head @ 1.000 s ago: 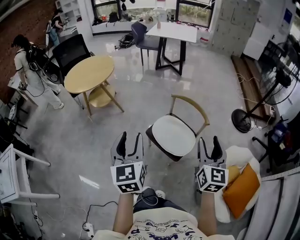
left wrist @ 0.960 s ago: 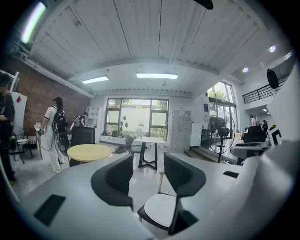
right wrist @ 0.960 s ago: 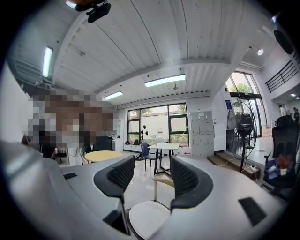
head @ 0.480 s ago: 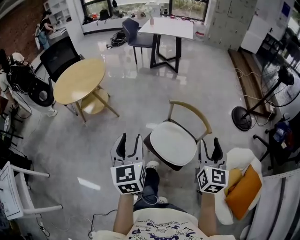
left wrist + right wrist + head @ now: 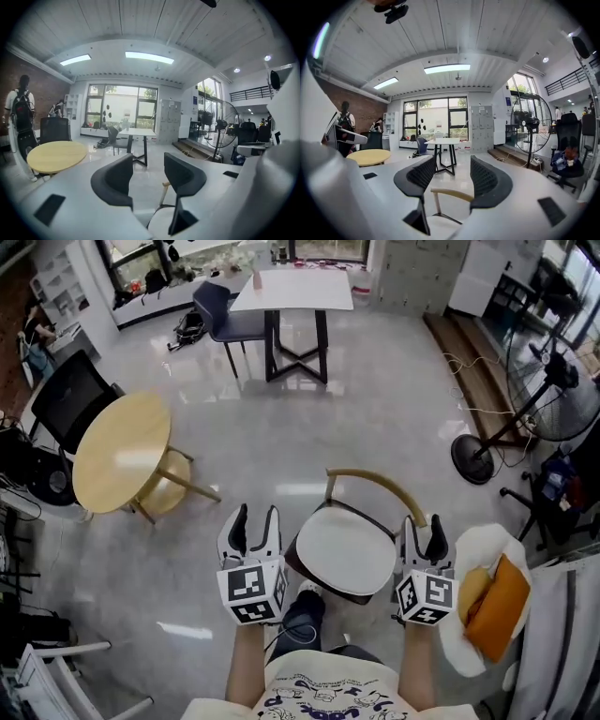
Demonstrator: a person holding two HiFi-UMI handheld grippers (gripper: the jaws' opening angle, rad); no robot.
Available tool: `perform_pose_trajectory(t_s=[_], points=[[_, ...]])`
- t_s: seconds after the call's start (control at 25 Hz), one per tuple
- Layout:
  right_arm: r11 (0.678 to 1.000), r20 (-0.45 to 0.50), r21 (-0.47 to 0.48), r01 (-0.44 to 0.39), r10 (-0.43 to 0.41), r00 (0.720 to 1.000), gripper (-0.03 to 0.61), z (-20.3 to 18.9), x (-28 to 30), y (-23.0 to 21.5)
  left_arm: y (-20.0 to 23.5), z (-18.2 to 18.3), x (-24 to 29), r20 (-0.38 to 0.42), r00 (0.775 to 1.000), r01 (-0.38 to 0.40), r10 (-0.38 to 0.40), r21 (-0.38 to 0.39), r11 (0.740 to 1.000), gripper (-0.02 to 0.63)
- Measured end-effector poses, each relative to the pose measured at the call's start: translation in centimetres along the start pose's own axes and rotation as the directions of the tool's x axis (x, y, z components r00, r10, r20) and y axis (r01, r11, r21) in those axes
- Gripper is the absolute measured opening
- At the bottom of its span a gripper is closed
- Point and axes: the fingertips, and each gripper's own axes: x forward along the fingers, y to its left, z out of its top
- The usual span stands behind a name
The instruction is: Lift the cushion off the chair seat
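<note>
My left tool [image 5: 251, 514] and right tool [image 5: 424, 524] both had jaws apart, gripping nothing. They flanked the white round cushion [image 5: 347, 549], near it, neither touching. The cushion lay flat on the seat of the curved-back wooden chair [image 5: 373, 480], not yet lifted.

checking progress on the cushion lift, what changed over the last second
The person stepped closer to the chair, which now sits between the left gripper and right gripper in the head view; the round table slid left. Nothing was grasped: both grippers stay open and empty, and the cushion still lies on the seat.
</note>
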Motion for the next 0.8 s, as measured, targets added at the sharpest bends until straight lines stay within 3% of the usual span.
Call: perform_pose_trajectory(t_s=[0.4, 0.8], points=[[0.985, -0.068, 0.018, 0.169, -0.168, 0.984, 0.247, -2.3, 8.7, -2.9, 0.4, -0.3, 14.1, -0.089, 0.987, 0.138, -0.134, 0.039, 0.99, 0.209], [0.963, -0.219, 0.032, 0.266, -0.253, 0.942, 0.247, -10.7, 10.5, -7.5, -2.9, -8.0, 21.4, -0.237, 0.947, 0.239, -0.217, 0.069, 0.969, 0.209]])
